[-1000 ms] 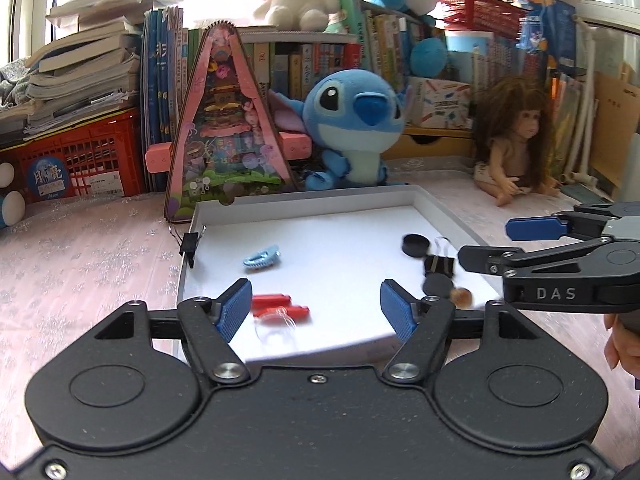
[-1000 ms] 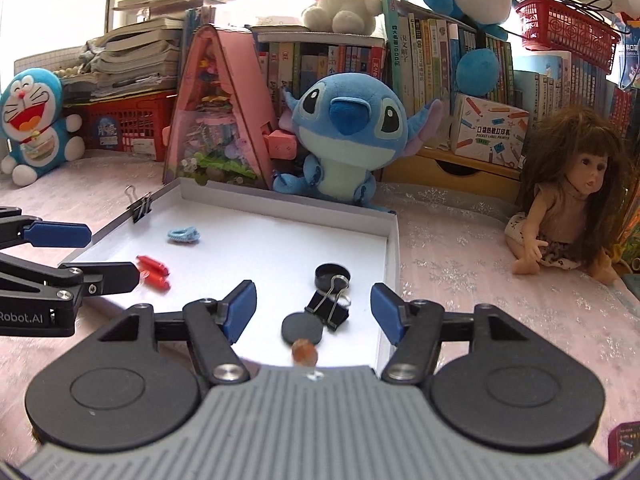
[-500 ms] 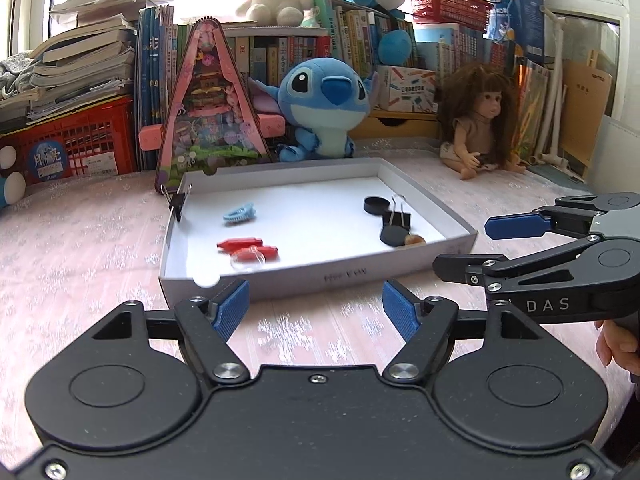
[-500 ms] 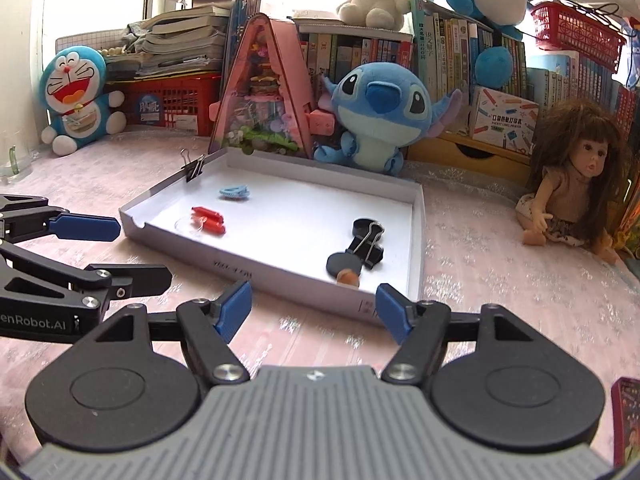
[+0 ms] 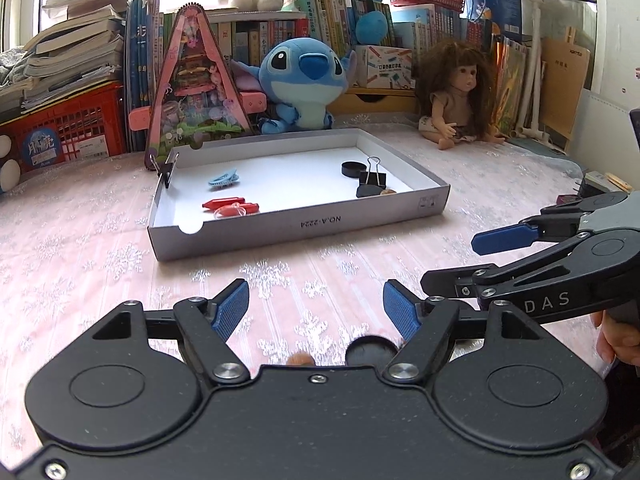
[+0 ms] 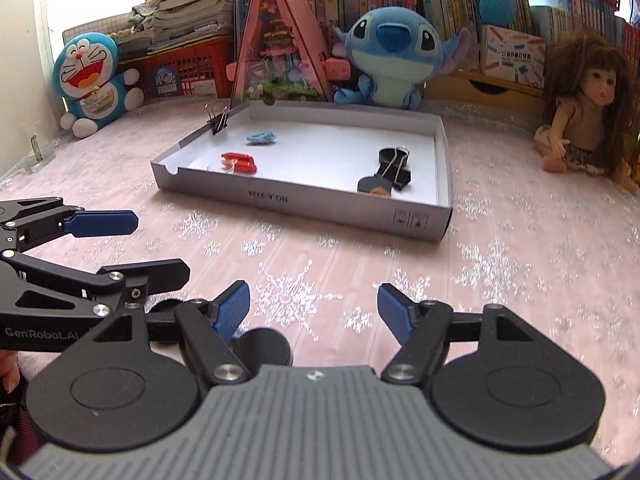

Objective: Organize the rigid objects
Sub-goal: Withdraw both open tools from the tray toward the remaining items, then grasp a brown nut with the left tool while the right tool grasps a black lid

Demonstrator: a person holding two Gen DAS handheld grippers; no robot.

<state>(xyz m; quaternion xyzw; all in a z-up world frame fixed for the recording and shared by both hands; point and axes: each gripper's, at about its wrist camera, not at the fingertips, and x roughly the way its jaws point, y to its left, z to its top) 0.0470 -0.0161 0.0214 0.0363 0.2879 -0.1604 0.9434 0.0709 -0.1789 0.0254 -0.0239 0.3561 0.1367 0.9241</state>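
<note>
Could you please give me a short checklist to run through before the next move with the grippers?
1. Left gripper open, nothing between its fingers: ok.
2. Right gripper open and empty, its jaws having just been opening: ok.
3. Tray flat on the cloth, with its near wall unobstructed: ok.
4. All loose pieces in the tray: not ok. A black disc and a small brown piece lie on the cloth right by the grippers.
5. Clearance between the two grippers, which are side by side: cannot tell.
</note>
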